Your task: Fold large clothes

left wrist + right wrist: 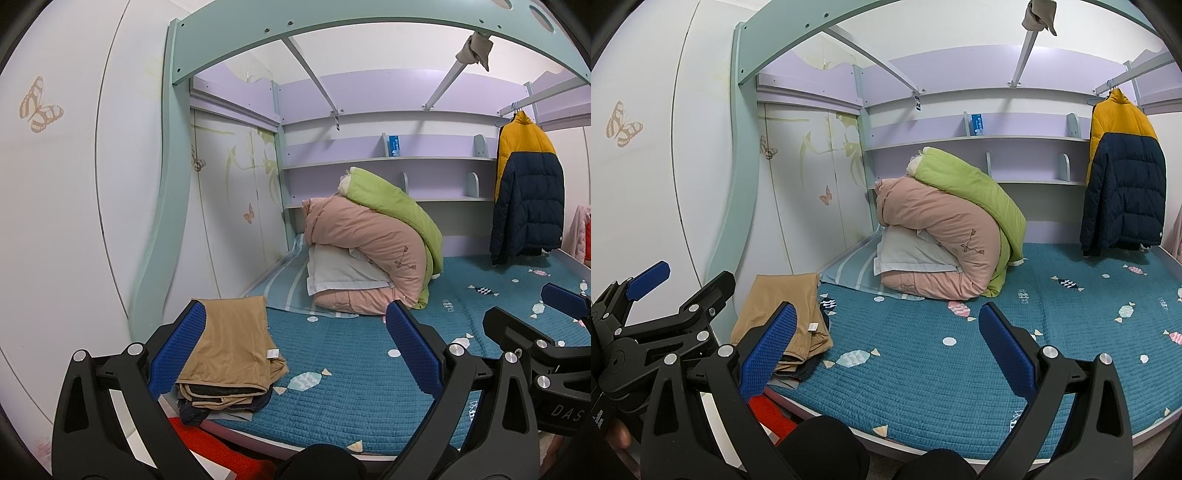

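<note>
A folded tan garment point(232, 350) lies on top of a small stack of folded clothes at the front left corner of the bed; it also shows in the right wrist view point(783, 317). My left gripper point(295, 350) is open and empty, held above the bed's front edge just right of the stack. My right gripper point(886, 347) is open and empty, to the right of the left one. A yellow and navy puffer jacket point(528, 192) hangs on a rail at the right, also in the right wrist view point(1123, 177).
The teal quilted mattress point(351, 387) fills the lower bunk. A pile of pink and green duvets with a white pillow point(373, 251) sits at the back. Shelves point(388, 158) run along the back wall. A wardrobe point(229, 199) stands at the left. Something red point(221, 454) lies on the floor.
</note>
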Available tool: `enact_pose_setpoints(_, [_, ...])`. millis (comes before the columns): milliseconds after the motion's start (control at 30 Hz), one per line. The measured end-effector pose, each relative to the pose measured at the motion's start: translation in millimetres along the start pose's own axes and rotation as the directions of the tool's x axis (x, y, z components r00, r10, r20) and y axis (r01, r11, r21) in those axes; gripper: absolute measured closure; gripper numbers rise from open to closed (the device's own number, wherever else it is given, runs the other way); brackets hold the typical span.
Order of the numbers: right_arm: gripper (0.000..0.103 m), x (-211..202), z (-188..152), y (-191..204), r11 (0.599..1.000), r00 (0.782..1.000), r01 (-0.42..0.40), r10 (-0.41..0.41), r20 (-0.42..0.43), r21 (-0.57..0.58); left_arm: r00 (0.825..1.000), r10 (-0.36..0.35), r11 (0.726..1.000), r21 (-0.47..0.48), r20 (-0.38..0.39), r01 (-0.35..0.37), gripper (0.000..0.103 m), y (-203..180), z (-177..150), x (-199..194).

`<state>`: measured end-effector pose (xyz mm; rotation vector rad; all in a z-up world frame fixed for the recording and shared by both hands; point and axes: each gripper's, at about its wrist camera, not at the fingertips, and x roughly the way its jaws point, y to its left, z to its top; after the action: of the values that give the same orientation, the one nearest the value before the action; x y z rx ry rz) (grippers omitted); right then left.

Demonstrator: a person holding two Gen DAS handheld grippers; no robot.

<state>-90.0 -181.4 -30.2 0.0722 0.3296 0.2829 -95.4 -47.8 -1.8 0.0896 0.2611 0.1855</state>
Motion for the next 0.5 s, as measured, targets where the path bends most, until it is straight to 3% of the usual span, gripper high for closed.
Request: enact_pose_setpoints(500, [0.008, -2, -11, -20, 0.994, 0.998, 0.066, -0.065, -0.008, 0.082, 0.999, -0.051, 0.998, 0.045, -0.011, 0.052, 0.005, -15, -2, 10])
